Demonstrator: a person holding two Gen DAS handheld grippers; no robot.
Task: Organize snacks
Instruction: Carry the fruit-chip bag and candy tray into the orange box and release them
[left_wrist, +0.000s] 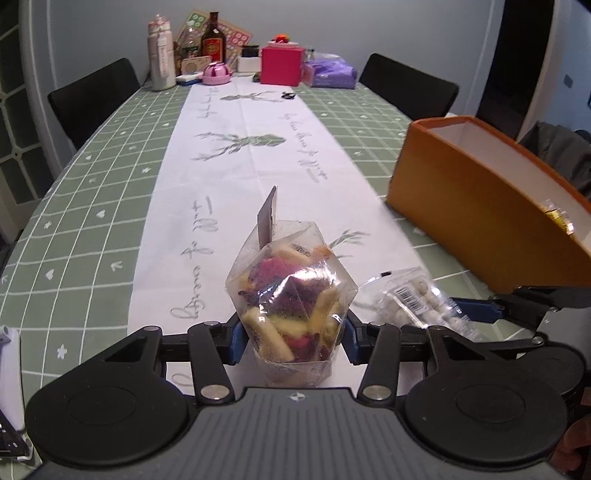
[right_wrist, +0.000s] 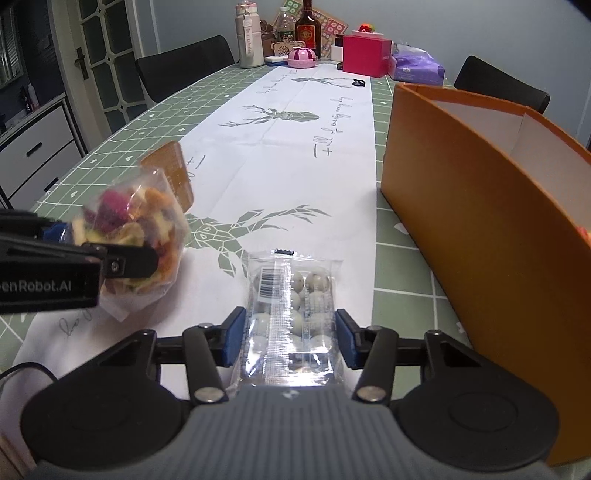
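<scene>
A long dining table (right_wrist: 155, 122) under a green grid cloth with a white deer-print runner down its middle fills both views; black chairs stand along its sides and a grey wall closes the far end.

Left gripper (left_wrist: 293, 334): its blue pads press both sides of a clear bag of mixed fruit chips (left_wrist: 291, 306), held upright with a card header on top. In the right wrist view the bag's base sits just above the runner, near the table's near edge.

Right gripper (right_wrist: 290, 338): its pads pinch the long edges of a flat clear pack of white coated balls (right_wrist: 291, 314), barcode label facing up, over the runner's right part.

Orange box (right_wrist: 480, 206): open-topped, white inside, standing along the table's right edge, just right of the pack.

Far end: pale bottle (right_wrist: 249, 40), dark bottle (right_wrist: 307, 31), pink round container (right_wrist: 303, 57), magenta box (right_wrist: 365, 55), purple packet (right_wrist: 417, 68).
</scene>
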